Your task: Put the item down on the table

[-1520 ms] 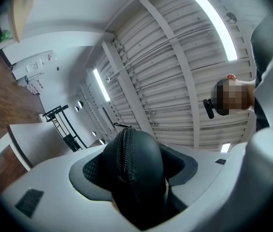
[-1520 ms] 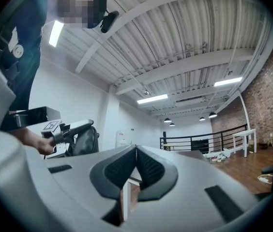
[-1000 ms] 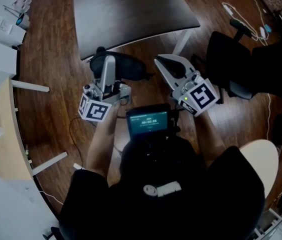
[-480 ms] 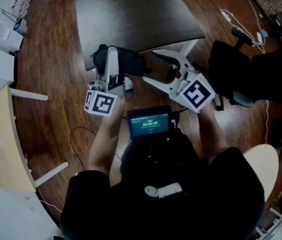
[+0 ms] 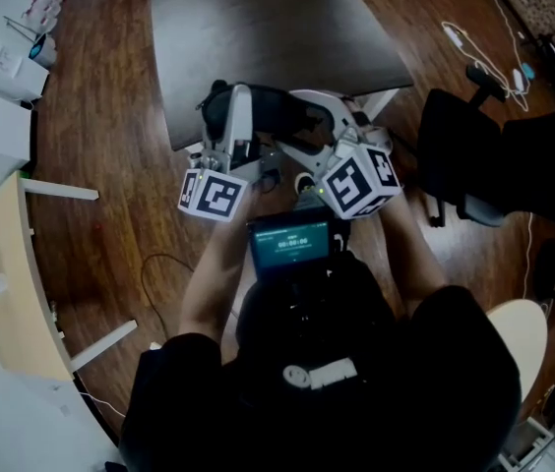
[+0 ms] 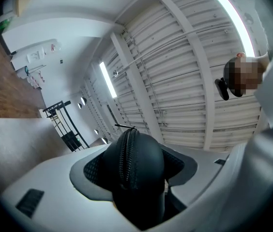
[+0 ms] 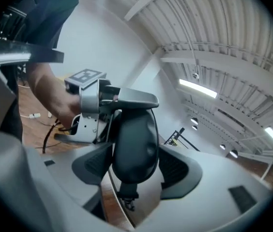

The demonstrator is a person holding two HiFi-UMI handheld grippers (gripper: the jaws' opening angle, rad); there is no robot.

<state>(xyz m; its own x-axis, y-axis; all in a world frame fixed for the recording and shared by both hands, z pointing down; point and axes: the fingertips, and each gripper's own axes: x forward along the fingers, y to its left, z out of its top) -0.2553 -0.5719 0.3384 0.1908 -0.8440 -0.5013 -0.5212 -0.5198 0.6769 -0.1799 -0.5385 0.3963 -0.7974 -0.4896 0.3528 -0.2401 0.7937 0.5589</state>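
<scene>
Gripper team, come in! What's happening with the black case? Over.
Left gripper clamped on black zip case. Right gripper jaws opening, case between them. Case at table near edge, not released. Path clear.

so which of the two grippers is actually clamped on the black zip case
The left gripper: its pads squeeze the black oval zippered case. The right gripper only straddles the case, its jaws opening and not pressing on it.

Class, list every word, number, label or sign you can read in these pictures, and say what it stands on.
Small dark screen on the person's chest: teal timer-like digits, too blurred to read.
White boxes at the far left: print too small to read.
White cubes, left and right: black square marker patterns, no words.
</scene>
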